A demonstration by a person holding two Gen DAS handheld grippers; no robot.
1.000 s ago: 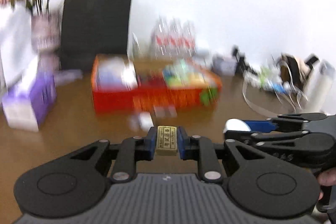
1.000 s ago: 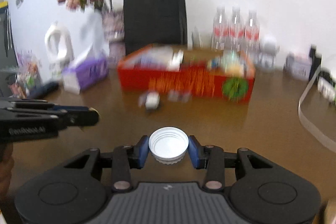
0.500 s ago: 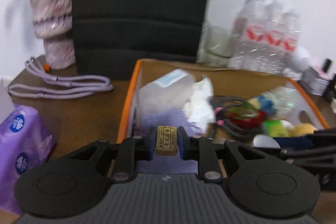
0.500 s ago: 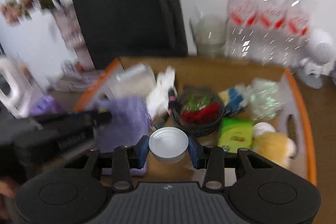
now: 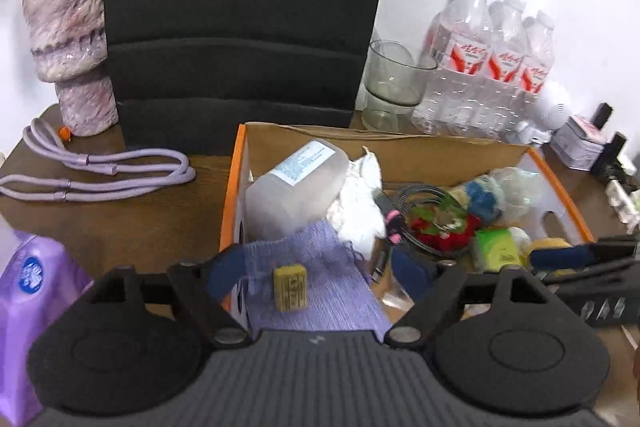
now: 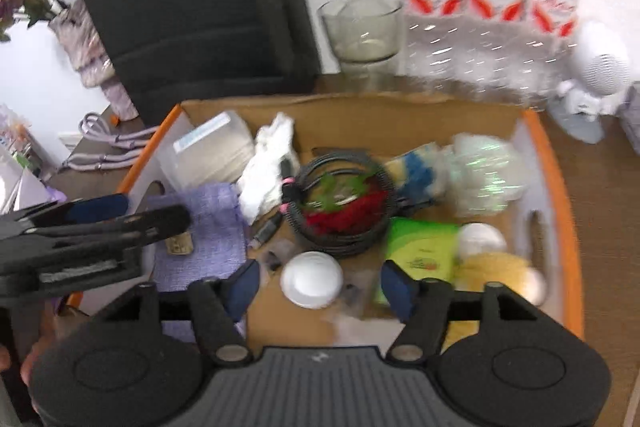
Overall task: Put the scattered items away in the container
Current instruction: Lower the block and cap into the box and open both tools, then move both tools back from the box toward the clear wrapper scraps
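Now both grippers, left (image 5: pixel 316 273) and right (image 6: pixel 320 285), are opening over the box (image 5: pixel 234 187), block (image 5: pixel 290 287) and cap (image 6: pixel 312 281) released inside, so lift straight up clear of the cable (image 6: pixel 340 211).

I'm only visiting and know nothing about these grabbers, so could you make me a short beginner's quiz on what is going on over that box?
1. True or false: the left gripper is clamped on the small yellow block.
2. What does the white cap lie on? A) the bare table B) the cardboard floor of the box C) the glass cup
3. Fill in: the yellow block lies on the ___ cloth.

Key:
1. False. Its jaws are opening and the pads stand clear of the block.
2. B. The right gripper, jaws opening too, no longer touches it.
3. Purple.
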